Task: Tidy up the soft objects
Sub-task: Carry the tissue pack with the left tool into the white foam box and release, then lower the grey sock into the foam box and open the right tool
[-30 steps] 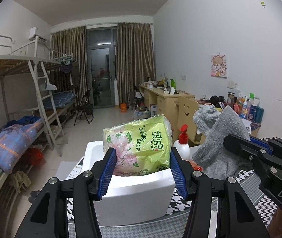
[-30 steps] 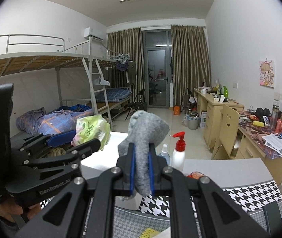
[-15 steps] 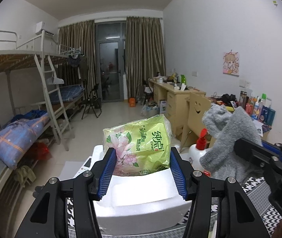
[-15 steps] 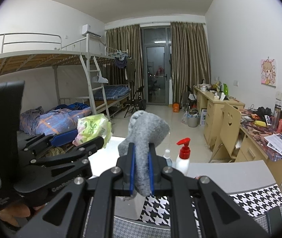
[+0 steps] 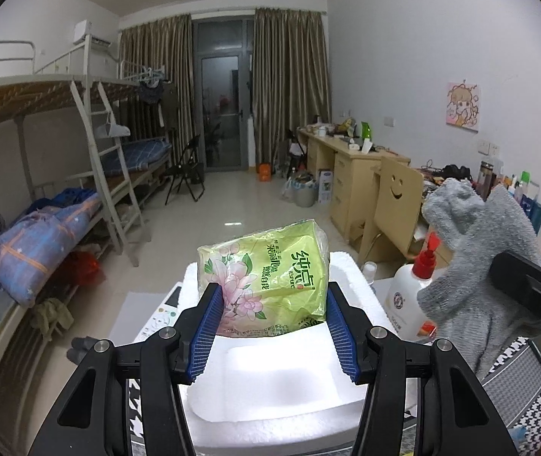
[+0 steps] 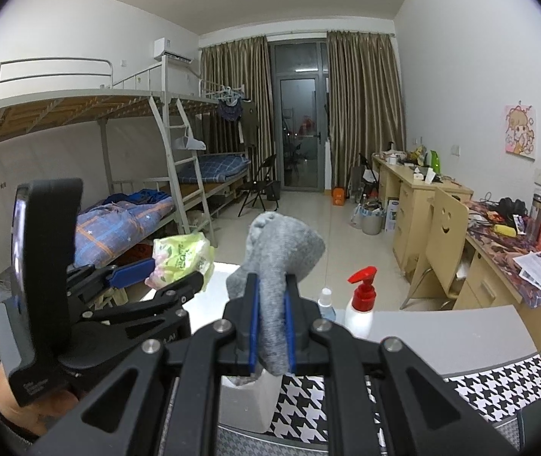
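Green tissue pack point(image 5: 270, 281) between the left tool's point(image 5: 272, 332) blue pads, above a white foam box point(image 5: 270, 391)

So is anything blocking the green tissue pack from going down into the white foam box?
Nothing visible does. The left gripper holds the green tissue pack right above the white foam box, whose hollow looks bare.

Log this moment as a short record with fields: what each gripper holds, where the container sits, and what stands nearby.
left gripper: shut on green tissue pack
right gripper: shut on grey sock
container: white foam box, below the pack, on the houndstooth cloth
nearby: red-pump bottle beside the box
placed in box: nothing visible yet
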Demonstrator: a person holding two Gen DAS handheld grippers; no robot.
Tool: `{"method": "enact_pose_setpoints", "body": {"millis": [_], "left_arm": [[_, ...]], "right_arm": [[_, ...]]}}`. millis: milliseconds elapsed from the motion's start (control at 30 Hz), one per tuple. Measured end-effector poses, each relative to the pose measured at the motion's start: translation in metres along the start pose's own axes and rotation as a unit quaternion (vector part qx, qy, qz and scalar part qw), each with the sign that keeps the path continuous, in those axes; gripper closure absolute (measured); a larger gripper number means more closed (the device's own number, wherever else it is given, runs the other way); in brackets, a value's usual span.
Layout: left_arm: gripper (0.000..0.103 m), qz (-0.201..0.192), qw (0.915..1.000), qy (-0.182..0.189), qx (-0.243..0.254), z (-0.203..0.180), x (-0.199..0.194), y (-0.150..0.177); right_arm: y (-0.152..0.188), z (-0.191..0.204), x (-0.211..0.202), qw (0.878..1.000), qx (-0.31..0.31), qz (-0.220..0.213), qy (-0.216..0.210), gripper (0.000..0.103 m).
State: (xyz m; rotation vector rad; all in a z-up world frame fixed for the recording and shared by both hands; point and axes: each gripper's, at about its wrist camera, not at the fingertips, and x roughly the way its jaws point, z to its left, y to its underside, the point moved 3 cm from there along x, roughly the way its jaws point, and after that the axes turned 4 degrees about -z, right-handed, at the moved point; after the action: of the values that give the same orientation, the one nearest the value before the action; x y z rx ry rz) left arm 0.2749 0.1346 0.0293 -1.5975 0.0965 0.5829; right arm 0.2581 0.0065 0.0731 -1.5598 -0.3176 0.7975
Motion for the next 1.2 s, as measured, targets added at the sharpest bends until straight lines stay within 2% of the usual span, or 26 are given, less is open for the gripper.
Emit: {"method": "enact_pose_setpoints", "body": {"millis": [400,467,633,900,1200], "left_arm": [[0.046,0.039,0.9991,0.017,-0.009,0.005,0.028,0.006],[0.042,0.047,0.9987,0.019,-0.009,0.006,0.033,0.008],[0.009,0.053,0.9985,0.011,-0.011,0.013,0.036,0.009],[0.002,0.025,0.9993,-0.004,-0.028,0.028,0.016,-0.001],[0.001,0.004,0.9986,-0.030,-0.043,0.049,-0.001,-0.005]], "right_arm": [[-0.002,-0.003,0.010,1.000,0.003,0.011,0.006,0.089],[-0.002,-0.002,0.012,1.000,0.003,0.012,0.007,0.089],[-0.003,0.001,0.014,1.000,0.001,0.013,0.009,0.088],[-0.003,0.000,0.015,1.000,0.003,0.012,0.009,0.088],[-0.007,0.006,0.025,1.000,0.000,0.016,-0.001,0.088]]}}
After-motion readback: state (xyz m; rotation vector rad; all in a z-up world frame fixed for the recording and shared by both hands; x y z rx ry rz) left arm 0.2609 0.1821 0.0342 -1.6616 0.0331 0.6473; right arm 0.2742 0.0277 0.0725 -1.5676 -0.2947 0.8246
